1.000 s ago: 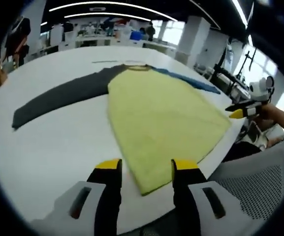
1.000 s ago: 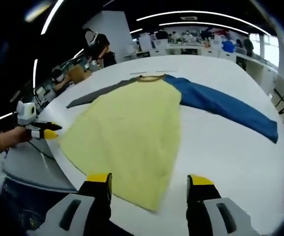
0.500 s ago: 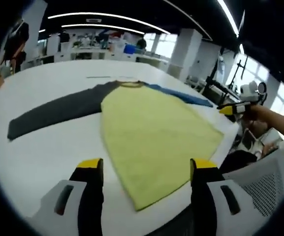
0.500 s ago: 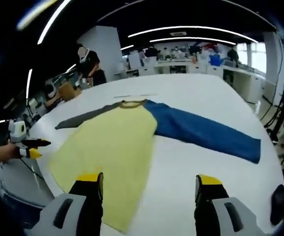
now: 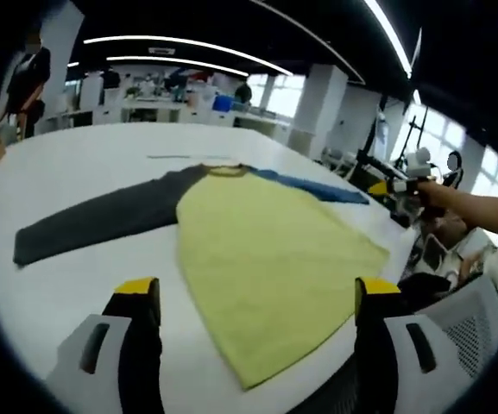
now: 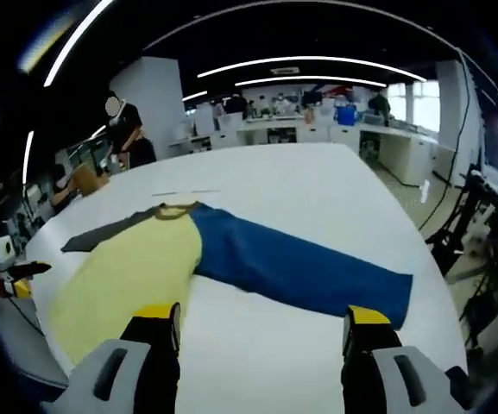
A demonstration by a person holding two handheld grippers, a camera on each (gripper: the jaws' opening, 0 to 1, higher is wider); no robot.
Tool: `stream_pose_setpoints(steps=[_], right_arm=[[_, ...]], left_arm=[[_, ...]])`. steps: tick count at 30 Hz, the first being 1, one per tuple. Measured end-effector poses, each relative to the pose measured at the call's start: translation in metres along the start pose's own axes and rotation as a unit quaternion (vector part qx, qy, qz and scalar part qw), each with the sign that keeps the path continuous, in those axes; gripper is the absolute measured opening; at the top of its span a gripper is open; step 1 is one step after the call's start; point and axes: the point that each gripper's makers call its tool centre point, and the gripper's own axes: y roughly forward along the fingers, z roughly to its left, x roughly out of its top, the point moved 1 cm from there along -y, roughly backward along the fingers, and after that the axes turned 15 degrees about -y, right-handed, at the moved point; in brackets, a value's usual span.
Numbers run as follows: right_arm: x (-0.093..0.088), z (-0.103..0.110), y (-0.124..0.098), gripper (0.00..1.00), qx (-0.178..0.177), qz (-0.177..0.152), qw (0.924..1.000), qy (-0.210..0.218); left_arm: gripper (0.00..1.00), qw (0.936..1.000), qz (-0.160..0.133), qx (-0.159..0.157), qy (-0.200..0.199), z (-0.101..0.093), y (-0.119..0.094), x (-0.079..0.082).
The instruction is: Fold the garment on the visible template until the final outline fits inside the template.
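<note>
A long-sleeved shirt lies flat on the white table [image 5: 76, 147]. Its yellow body [image 5: 266, 259] spreads toward the near edge, a dark grey sleeve [image 5: 93, 220] reaches left and a blue sleeve [image 5: 318, 187] reaches right in the left gripper view. My left gripper [image 5: 257, 297] is open above the shirt's hem, holding nothing. In the right gripper view the blue sleeve [image 6: 305, 272] runs across the middle, the yellow body [image 6: 132, 276] lies left. My right gripper [image 6: 261, 323] is open above the table near that sleeve. The right gripper [image 5: 395, 184] also appears at the far right of the left gripper view.
A thin strip [image 5: 179, 157] lies on the table beyond the collar. A mesh chair [image 5: 473, 345] stands by the table's near edge. A person [image 6: 128, 134] stands at the far left, with desks and equipment behind. The left gripper [image 6: 11, 276] appears at the table's edge.
Both grippers' jaws have spread wider. The right gripper's camera has swung right, so the blue sleeve is now central and the yellow body sits left. The shirt has not moved.
</note>
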Motion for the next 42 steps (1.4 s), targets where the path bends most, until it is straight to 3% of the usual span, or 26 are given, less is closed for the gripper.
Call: stream_pose_setpoints(steps=[3,8,16,30,37,42], right_arm=[[0.003,-0.015,0.004,0.73,-0.011,0.002,0.9999,0.012],[0.007,-0.035,0.009,0.73,-0.023,-0.003,0.9992,0.034],[-0.011,-0.063,0.017,0.73,-0.052,0.031,0.9964,0.06],[-0.054,-0.125,0.042,0.48,-0.097,0.089,0.9892,0.064],[-0.072,-0.132,0.044,0.42,-0.111,0.118,0.9843,0.07],[-0.071,-0.13,0.04,0.33,-0.125,0.113,0.9819,0.087]], left_arm=[[0.98,1.0,-0.006,-0.003,-0.001,-0.002,0.001,0.002],[0.99,0.9998,-0.007,-0.006,0.017,-0.006,0.001,0.003],[0.99,0.9997,-0.005,-0.007,0.022,-0.008,0.001,0.005],[0.99,0.9996,-0.019,-0.022,-0.003,-0.012,0.0,0.012],[0.99,0.9996,-0.017,-0.022,-0.007,-0.013,-0.001,0.014],[0.99,0.9995,-0.021,-0.019,-0.013,-0.012,-0.002,0.015]])
